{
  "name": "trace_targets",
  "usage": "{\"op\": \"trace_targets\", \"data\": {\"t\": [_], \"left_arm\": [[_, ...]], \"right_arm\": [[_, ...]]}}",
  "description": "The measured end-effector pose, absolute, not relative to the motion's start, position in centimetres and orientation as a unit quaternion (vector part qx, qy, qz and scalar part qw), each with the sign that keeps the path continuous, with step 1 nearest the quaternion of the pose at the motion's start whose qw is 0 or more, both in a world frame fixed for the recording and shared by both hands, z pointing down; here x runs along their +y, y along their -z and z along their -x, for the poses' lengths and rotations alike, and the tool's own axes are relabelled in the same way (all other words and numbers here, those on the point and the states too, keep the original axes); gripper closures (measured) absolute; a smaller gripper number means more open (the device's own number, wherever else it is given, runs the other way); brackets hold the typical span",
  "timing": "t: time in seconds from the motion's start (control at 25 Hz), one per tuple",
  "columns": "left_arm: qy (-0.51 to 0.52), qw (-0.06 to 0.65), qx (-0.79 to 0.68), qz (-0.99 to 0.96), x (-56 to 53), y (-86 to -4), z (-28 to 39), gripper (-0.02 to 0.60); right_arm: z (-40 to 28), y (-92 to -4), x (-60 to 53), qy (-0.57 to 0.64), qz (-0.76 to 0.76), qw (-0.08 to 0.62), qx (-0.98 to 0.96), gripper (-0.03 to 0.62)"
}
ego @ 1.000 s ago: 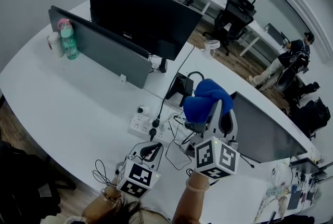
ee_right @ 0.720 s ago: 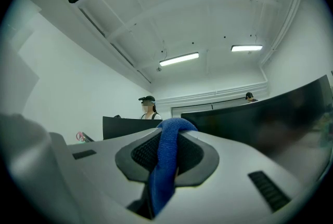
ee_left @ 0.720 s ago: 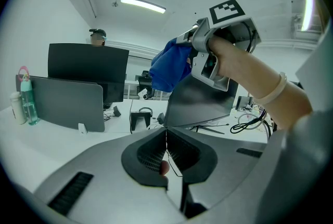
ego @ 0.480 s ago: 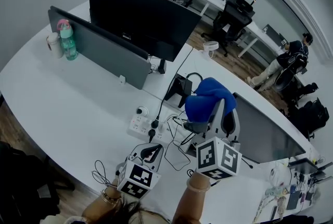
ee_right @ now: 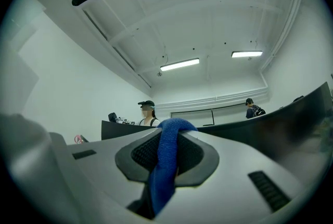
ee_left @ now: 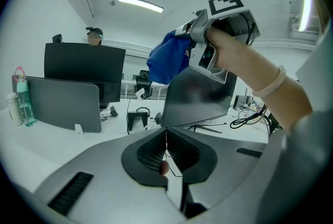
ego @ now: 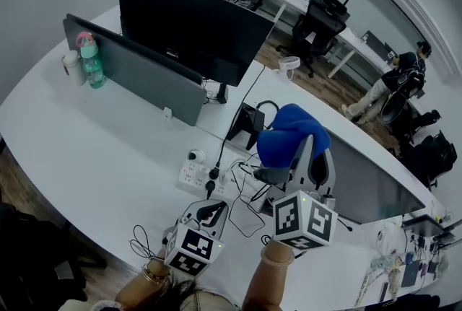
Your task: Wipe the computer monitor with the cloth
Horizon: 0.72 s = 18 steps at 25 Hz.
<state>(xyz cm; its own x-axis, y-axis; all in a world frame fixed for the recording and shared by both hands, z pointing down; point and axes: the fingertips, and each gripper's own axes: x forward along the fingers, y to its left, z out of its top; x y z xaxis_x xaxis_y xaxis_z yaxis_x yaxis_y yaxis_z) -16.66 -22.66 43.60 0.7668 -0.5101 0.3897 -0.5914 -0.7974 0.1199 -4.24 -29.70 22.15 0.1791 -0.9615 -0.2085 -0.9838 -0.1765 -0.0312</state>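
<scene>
White office desk [ego: 108, 151], with an open-plan room behind it. Far to the left of my left claw, a green bottle [ego: 88, 60] is standing beside a grey divider panel [ego: 137, 75]. Ahead of that claw, a power strip [ego: 196, 174] with its cables is lying on the desk.

Left claw [ego: 208, 210]: I am holding it low over the near desk edge, jaws pressed together with nothing between them.

Right claw [ego: 309, 158]: I am holding it raised, just right of the left one. Its jaws are clamping the blue cloth [ego: 287, 135], which is bunching above the tips and hanging down between them.

Computer monitor [ego: 368, 183]: a dark screen standing immediately right of and beyond the right claw. The cloth is sitting near its upper left corner, and I cannot tell whether it is touching the glass.

Progress, as I judge it: the cloth is in hand and beside the monitor, so pickup is done. No wiping stroke is showing, and the whole screen face is left to cover.
</scene>
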Motion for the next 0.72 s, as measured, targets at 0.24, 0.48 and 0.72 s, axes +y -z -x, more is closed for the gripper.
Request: {"op": "trace_targets", "data": {"t": [0.24,0.48,0.72], "left_arm": [[-0.170,0.116,-0.292,-0.934,-22.6,-43.2,16.5,0.572],[-0.171,0.114,-0.287,-0.936,-22.1,-43.4,16.3,0.572],[-0.168,0.108,-0.293,-0.935,-21.7,-42.8,16.5,0.572]], "right_arm": [[4.2,-21.4,-29.4,-0.077,0.763,0.084,0.636,0.531],[4.5,-21.2,-28.7,-0.081,0.761,0.095,0.636,0.530],[4.6,-21.0,-27.6,-0.074,0.753,0.120,0.643,0.531]]}}
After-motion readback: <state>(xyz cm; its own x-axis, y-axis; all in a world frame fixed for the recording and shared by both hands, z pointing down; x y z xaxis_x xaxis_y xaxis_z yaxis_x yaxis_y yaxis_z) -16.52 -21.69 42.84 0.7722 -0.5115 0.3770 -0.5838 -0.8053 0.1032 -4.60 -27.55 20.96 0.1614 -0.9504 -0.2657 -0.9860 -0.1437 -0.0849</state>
